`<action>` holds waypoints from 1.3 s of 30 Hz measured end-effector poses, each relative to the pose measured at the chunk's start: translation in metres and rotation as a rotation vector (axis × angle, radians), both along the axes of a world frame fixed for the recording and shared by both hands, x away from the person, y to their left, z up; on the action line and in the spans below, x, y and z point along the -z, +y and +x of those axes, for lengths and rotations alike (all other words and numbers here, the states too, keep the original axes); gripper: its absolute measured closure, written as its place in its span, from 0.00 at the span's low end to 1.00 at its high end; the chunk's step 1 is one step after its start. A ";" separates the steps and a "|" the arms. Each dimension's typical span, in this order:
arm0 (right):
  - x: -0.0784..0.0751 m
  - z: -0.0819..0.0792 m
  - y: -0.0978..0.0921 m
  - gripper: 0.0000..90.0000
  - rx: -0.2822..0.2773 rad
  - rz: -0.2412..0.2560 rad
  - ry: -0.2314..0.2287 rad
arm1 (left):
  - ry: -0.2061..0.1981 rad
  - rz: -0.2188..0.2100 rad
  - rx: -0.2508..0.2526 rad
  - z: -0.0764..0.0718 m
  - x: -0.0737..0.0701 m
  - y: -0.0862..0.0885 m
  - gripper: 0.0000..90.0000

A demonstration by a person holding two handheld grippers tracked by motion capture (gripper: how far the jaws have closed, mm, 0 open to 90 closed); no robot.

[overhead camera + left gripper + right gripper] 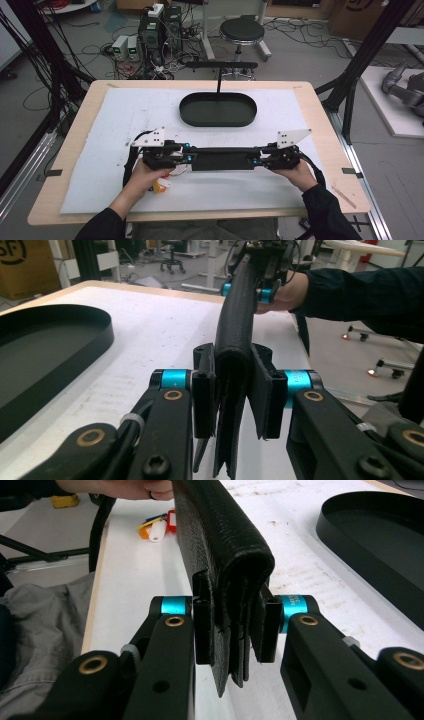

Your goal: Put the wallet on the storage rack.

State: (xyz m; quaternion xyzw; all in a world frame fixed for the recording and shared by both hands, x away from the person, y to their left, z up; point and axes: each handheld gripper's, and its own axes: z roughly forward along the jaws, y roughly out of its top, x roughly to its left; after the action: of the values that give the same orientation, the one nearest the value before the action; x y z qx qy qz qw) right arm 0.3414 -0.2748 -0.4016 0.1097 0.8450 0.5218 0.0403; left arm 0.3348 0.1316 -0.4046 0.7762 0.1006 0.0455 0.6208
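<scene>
I see a long black folded wallet (222, 161) held off the white mat (120, 115), stretched between both grippers near the table's front edge. My left gripper (184, 159) is clamped on its left end; in the left gripper view the jaws squeeze the folded end (231, 365), fold up. My right gripper (256, 161) is clamped on the other end; in the right gripper view the jaws pinch the leather layers (227, 570). The black oval tray (218, 109) sits behind the wallet, apart. Small colored bits (161, 185) lie on the mat under the left hand (145, 175).
</scene>
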 end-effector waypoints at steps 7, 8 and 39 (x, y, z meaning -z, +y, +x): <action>-0.003 -0.002 -0.001 0.85 0.022 0.006 -0.026 | -0.006 0.010 -0.106 0.001 -0.002 0.003 0.63; -0.003 -0.002 -0.001 0.85 0.030 0.006 -0.025 | -0.001 0.006 -0.119 0.002 -0.002 0.005 0.59; -0.028 0.034 -0.010 0.85 0.407 0.068 -0.099 | -0.027 0.032 -0.417 -0.034 -0.015 0.062 0.32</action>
State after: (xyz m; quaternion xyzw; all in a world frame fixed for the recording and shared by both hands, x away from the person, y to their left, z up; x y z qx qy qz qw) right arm 0.3757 -0.2847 -0.3735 0.2536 0.7843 0.5360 0.1827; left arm 0.3011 0.1937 -0.3894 0.7476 0.2502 0.1852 0.5867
